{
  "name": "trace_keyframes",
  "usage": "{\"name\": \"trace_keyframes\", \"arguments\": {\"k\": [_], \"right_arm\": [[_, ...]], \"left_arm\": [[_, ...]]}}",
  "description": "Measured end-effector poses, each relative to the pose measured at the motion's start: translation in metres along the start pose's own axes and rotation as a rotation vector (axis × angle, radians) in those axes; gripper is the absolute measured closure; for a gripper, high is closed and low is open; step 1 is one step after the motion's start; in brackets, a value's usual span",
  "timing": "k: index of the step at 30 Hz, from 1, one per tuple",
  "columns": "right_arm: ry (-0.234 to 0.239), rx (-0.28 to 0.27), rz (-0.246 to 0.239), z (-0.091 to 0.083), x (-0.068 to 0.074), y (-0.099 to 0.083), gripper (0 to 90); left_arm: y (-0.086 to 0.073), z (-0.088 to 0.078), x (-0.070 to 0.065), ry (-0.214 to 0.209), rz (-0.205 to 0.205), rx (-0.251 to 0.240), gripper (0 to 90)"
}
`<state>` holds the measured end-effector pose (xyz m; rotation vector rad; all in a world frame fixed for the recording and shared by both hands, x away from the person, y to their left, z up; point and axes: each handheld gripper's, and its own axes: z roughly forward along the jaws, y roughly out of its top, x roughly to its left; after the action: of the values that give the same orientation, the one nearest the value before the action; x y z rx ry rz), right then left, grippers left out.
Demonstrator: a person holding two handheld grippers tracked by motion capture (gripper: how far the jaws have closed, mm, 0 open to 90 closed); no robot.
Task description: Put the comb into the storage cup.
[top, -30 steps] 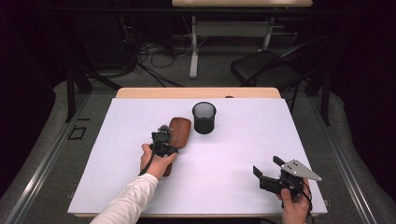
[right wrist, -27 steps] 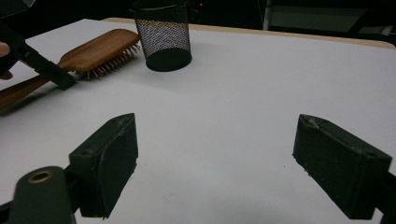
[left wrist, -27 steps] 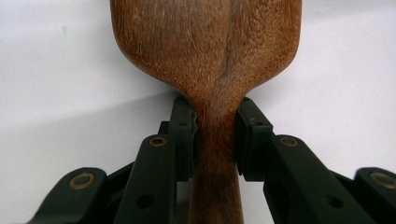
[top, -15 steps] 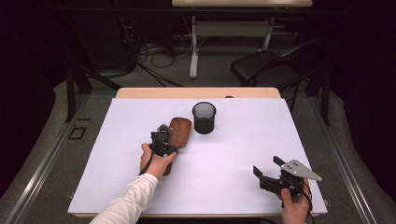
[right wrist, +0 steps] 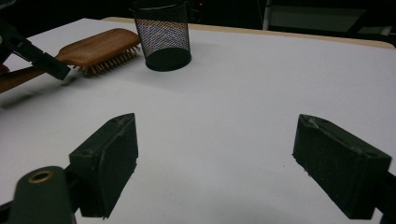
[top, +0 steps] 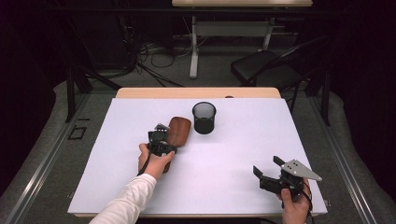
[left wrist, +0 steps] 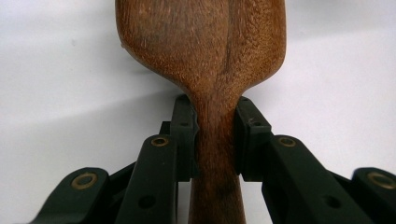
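Observation:
A brown wooden hairbrush (top: 179, 130) lies bristles down on the white table top (top: 233, 149), left of centre. My left gripper (top: 163, 132) is shut on its handle. In the left gripper view the two black pads (left wrist: 184, 135) press on the narrow neck of the hairbrush (left wrist: 201, 42), just below the head. My right gripper (top: 266, 166) hovers low at the table's front right, open, nothing between its jaws. In the right gripper view its jaws (right wrist: 229, 154) stand wide apart over bare table, with the hairbrush (right wrist: 100, 45) far off at the upper left.
A black mesh cup (top: 204, 117) stands upright just right of the brush head, also seen in the right gripper view as the mesh cup (right wrist: 161, 35). A wooden strip (top: 196, 92) borders the table's far edge. A dark chair (top: 266, 70) and cables lie beyond.

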<state>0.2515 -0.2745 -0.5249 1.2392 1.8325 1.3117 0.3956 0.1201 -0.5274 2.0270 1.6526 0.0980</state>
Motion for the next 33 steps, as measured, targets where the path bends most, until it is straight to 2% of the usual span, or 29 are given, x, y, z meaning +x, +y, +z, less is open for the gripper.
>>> {"name": "trace_keyframes", "arguments": {"k": [10,15,23,33], "right_arm": [[-0.001,-0.003,0.0,0.0,0.0,0.0,13.7],[-0.002,0.0,-0.005,0.0,0.001,0.0,13.7],[-0.002,-0.005,-0.001,0.001,0.0,0.0,13.7],[-0.001,0.001,-0.005,0.001,0.001,0.0,13.7]], "left_arm": [[-0.005,-0.005,0.011,-0.043,-0.008,-0.043,72.8],[-0.006,-0.006,0.016,-0.085,-0.021,-0.07,72.8],[-0.008,-0.009,0.022,-0.126,-0.032,-0.118,72.9],[-0.012,-0.02,0.025,-0.153,-0.005,-0.189,73.0]]}}
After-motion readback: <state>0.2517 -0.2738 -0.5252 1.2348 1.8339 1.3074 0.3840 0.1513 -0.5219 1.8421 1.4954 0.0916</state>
